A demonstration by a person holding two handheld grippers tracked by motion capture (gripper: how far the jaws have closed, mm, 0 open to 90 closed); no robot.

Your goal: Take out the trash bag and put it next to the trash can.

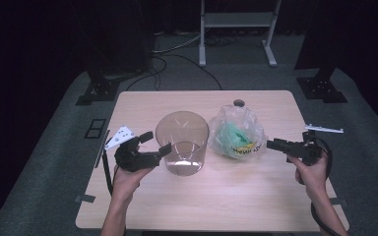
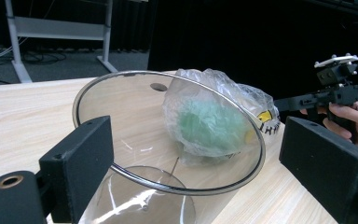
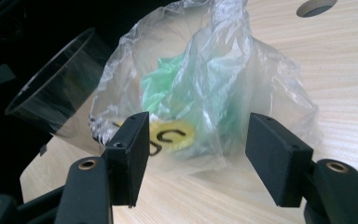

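A pale wooden counter (image 1: 236, 196) is seen from above, set on grey floor with a dark backdrop behind it; a round hole (image 1: 238, 103) is cut near its far edge. At the middle of the counter a clear plastic tub (image 1: 182, 142) is stood upright with its mouth up and nothing seen inside it. Just beside the tub, on the person's right, a crumpled transparent plastic bag (image 1: 237, 132) is laid on the wood; something green is bundled inside it, and a yellow patch with dark print is seen low on its side. Whether bag and tub touch cannot be told.

The left hand-held gripper (image 1: 151, 144) is held at the tub's left side. Its jaws are spread wide; in the left gripper view they are seen on either side of the tub's rim (image 2: 168, 130), with no pad pressed against it, so nothing is gripped.

The right hand-held gripper (image 1: 271, 144) is held level at the bag's right side, pointed towards it. In the right gripper view its jaws are seen well apart, with the bag (image 3: 200, 93) just ahead of them and not pinched.

A small white card (image 1: 119, 136) is laid near the counter's left edge.
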